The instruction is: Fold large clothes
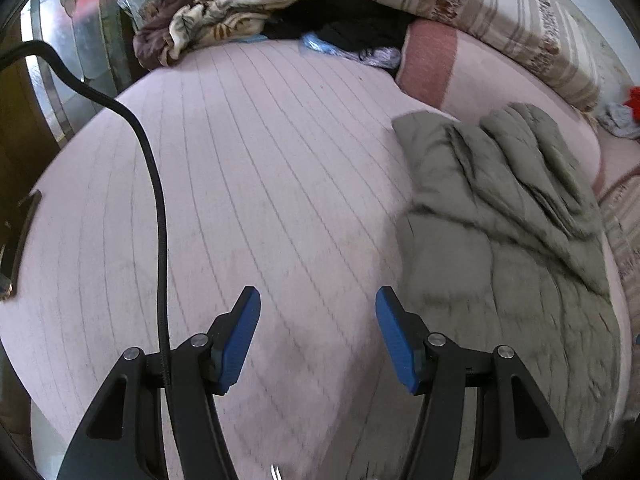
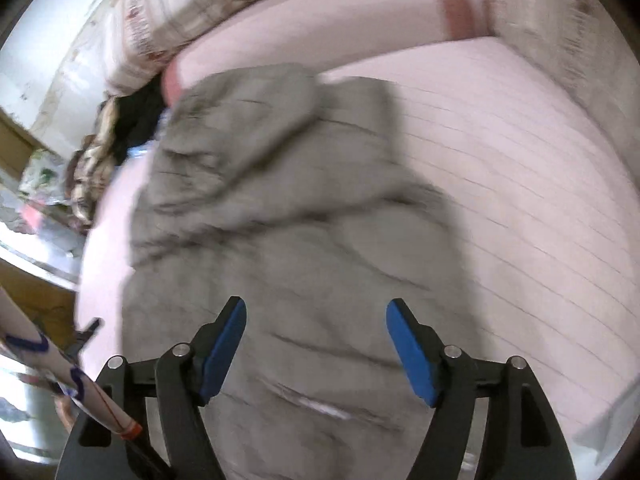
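A grey quilted jacket (image 1: 508, 216) lies crumpled on the pink striped bed sheet (image 1: 248, 168), at the right of the left wrist view. My left gripper (image 1: 318, 300) is open and empty, above the bare sheet just left of the jacket. In the right wrist view the jacket (image 2: 288, 208) fills the middle, blurred by motion. My right gripper (image 2: 316, 312) is open and empty, directly above the jacket's near part.
A pile of brown, beige and black clothes (image 1: 248, 16) lies at the far side of the bed. A striped pillow (image 1: 500, 8) and a pink blanket (image 1: 432, 64) lie at the back right. A black cable (image 1: 156, 200) hangs at the left.
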A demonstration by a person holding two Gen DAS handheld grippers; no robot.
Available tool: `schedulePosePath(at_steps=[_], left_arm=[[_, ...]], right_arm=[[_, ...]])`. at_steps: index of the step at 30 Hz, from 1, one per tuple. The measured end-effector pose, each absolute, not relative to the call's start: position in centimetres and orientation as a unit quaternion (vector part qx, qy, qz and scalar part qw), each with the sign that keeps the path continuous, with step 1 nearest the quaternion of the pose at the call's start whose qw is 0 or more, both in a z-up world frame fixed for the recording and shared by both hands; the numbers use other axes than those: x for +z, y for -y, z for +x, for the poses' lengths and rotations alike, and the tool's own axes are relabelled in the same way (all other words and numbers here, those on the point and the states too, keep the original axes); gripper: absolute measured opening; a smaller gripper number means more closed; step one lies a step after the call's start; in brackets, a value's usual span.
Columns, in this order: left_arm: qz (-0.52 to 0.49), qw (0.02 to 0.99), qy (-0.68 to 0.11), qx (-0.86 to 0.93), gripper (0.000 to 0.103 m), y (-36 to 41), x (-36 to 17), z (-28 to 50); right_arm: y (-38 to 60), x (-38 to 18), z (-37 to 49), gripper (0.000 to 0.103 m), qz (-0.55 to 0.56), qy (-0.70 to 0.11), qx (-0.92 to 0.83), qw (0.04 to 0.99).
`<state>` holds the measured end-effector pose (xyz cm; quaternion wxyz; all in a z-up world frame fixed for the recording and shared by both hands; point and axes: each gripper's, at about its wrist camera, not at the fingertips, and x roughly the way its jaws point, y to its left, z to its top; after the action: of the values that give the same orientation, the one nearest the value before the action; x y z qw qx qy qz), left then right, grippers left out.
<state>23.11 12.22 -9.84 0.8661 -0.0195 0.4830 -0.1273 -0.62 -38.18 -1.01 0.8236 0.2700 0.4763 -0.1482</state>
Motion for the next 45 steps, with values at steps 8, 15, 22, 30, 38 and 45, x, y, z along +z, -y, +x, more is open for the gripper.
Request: schedulePosePath(at_steps=[8, 15, 22, 30, 38, 45], left_arm=[[-0.071, 0.802, -0.563, -0.189, 0.059, -12.9, -13.6, 19.5], [-0.161, 0.753, -0.590, -0.245, 0.059, -14.4, -15.1, 16.1], [-0.210, 0.741, -0.585, -0.254, 0.057, -16.9, -15.6, 12.4], [-0.216, 0.770, -0.561, -0.216, 0.056, -17.9, -15.5, 13.7], [-0.195, 0.729, -0.588, -0.291, 0.056, -15.2, -16.2, 12.0], [-0.196, 0.702, -0.598, -0.333, 0.056, -13.5, -17.1, 9.2]], right_arm=[[45.2, -8.4, -13.0, 0.078, 0.384, -0.459, -0.214, 0.772], [43.0, -11.9, -14.2, 0.079, 0.451, -0.440, -0.147, 0.762], [39.4, -12.7, -15.1, 0.079, 0.463, -0.451, -0.087, 0.758], [37.0, -13.2, -16.5, 0.079, 0.457, -0.459, -0.071, 0.759], [36.0, -13.5, -17.5, 0.079, 0.462, -0.456, -0.060, 0.758], [34.0, -13.8, -18.3, 0.073, 0.439, -0.468, -0.051, 0.765]])
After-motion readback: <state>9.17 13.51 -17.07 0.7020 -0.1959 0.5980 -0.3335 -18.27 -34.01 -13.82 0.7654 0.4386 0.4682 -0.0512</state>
